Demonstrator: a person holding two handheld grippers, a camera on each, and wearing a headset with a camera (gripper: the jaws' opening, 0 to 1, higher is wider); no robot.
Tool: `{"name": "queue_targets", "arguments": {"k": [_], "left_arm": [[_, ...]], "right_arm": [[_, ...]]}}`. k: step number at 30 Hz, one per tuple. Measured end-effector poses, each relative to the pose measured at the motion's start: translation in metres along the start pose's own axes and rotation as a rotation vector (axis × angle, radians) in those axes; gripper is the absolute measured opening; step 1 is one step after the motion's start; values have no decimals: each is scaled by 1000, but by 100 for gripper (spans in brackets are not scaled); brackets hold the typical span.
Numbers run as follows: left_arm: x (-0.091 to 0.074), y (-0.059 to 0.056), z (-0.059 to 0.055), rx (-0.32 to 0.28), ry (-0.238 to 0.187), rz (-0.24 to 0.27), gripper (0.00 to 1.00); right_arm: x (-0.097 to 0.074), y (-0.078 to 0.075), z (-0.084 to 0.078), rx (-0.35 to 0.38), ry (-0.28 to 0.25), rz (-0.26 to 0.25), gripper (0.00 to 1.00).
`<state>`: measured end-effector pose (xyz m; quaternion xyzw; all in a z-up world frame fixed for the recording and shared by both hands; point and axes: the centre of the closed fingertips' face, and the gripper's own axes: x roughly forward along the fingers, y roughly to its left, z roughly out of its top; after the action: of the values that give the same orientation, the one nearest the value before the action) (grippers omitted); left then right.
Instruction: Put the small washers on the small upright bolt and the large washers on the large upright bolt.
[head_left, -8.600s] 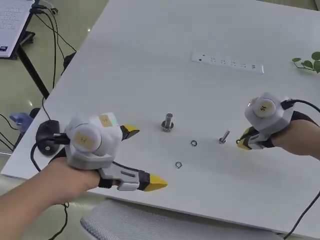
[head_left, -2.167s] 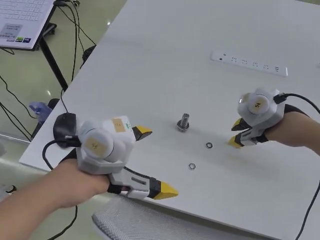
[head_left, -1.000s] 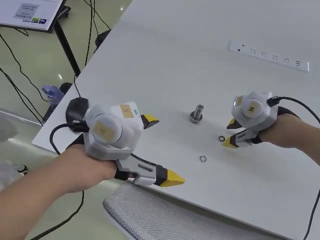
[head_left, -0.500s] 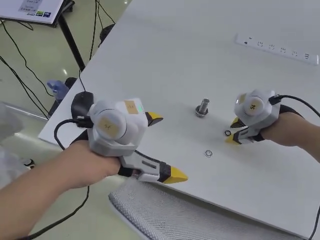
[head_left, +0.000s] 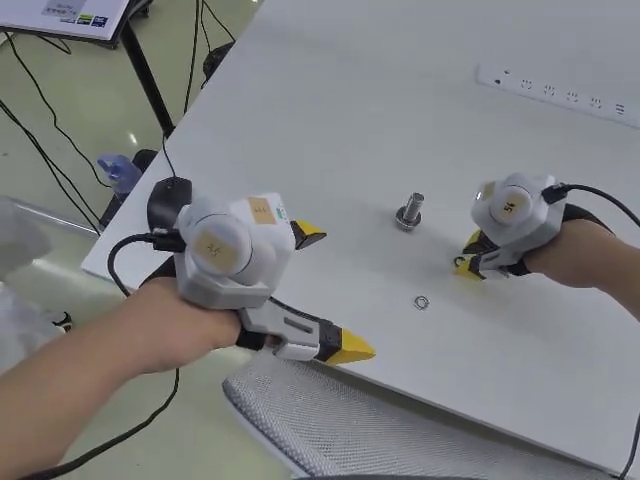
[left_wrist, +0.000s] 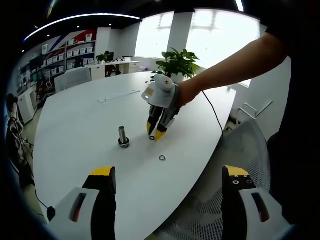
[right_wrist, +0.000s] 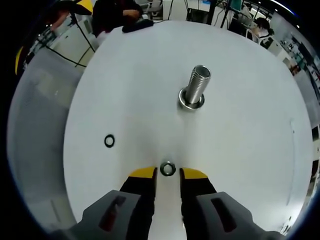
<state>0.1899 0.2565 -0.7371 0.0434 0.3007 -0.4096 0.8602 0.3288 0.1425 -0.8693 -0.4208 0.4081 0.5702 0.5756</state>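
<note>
A broad white counter stretches toward bright windows, with a leafy potted plant at its far edge and a white power strip lying flat on it. Shelves line one wall under a curved ceiling light strip. Beside the counter, black cables trail over a glossy pale green floor. A grey mesh chair sits at the near edge.
</note>
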Motion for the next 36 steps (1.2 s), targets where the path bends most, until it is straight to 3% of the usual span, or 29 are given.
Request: {"name": "queue_targets", "arguments": {"k": [23, 36], "left_arm": [[-4, 0, -3, 7, 9, 1, 86], [-4, -2, 2, 18, 10, 0, 86]], "right_arm": [[1, -1, -2, -16, 86, -17, 14], [-5, -3, -8, 63, 53, -13, 13]]}}
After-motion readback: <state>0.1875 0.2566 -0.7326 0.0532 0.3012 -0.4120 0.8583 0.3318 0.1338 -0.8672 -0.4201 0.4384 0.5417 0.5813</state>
